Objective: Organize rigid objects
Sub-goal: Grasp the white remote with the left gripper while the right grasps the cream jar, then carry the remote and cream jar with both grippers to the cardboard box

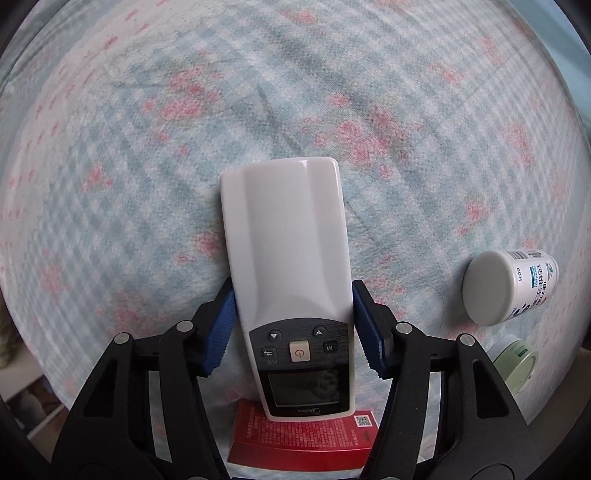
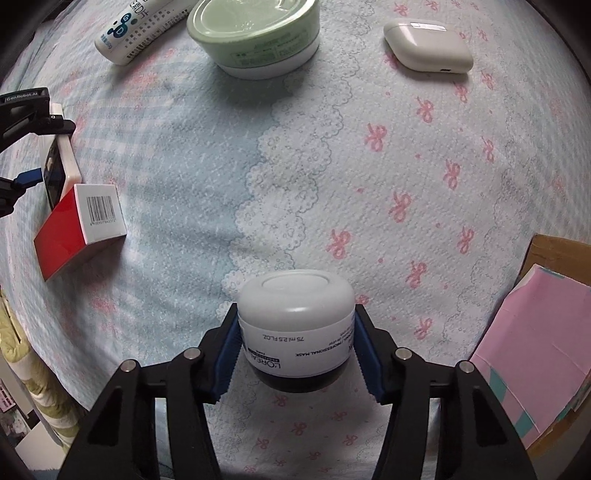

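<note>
A white remote control [image 1: 288, 240] with a dark button panel lies on the blue flowered bedspread [image 1: 147, 147], its near end resting on a red box [image 1: 303, 435]. My left gripper [image 1: 293, 291] points down over it, and both blue pads [image 1: 225, 321] press on the remote's sides. A white jar [image 2: 295, 317] with a white lid and a dark base stands on the bedspread [image 2: 369, 184]. My right gripper [image 2: 295, 321] is shut on it, a pad against each side. The right wrist view also catches the left gripper [image 2: 46, 151] and the remote [image 2: 68, 158] at its left edge.
A white pill bottle [image 1: 506, 284] lies on its side to the right of the remote, with a green jar [image 1: 515, 363] below it. Far from the right gripper lie a white tube [image 2: 136, 29], the green jar [image 2: 255, 37] and an earbud case [image 2: 428, 46]. A cardboard box with pink paper [image 2: 535, 350] sits at the right.
</note>
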`<state>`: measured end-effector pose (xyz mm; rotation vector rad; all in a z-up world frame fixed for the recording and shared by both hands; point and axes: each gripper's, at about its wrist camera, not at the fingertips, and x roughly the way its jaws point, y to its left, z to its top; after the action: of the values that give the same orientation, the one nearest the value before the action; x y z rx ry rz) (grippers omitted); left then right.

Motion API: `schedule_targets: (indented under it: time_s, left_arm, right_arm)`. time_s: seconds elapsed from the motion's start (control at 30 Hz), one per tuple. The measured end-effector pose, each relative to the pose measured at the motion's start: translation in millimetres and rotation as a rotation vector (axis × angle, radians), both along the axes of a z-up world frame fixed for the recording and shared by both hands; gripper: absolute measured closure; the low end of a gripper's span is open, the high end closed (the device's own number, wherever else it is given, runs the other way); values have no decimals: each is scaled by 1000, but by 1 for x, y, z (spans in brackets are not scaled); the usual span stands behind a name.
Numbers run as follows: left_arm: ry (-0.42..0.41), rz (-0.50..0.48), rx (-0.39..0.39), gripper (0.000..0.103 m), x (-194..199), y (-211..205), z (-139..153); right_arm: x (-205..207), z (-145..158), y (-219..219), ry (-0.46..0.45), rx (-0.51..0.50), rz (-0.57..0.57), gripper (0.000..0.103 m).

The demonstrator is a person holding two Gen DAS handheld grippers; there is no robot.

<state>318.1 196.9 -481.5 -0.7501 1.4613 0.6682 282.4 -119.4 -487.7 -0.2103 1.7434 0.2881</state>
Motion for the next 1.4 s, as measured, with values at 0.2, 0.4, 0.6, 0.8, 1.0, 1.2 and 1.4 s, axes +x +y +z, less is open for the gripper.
schedule_targets:
  time_s: [0.2, 0.4, 0.6, 0.8, 1.0, 1.2, 1.4]
  left_arm:
    - [-22, -9, -1, 47, -8, 0, 6]
    - [-50, -48, 4, 47, -1, 0, 21]
    - [-88, -86, 10, 47, 7, 4, 51]
    - [-142, -242, 54, 47, 16, -6, 100]
    - [-203, -375, 70, 47, 2, -33, 141]
    - [-279, -460, 53, 47, -17, -66, 179]
    - [-354, -604, 65, 47, -33, -115, 226]
  right_arm:
    - [2, -1, 0, -7, 4, -6, 50]
    - [10, 17, -5, -29, 8, -36, 50]
    - [19, 40, -6, -59, 16, -43, 51]
    - [23, 78, -6, -100, 45, -57, 51]
    - [23, 122, -14, -157, 90, -108, 51]
    - [8, 168, -20, -232, 141, -127, 51]
    - [-1, 213, -27, -299, 185, -158, 51]
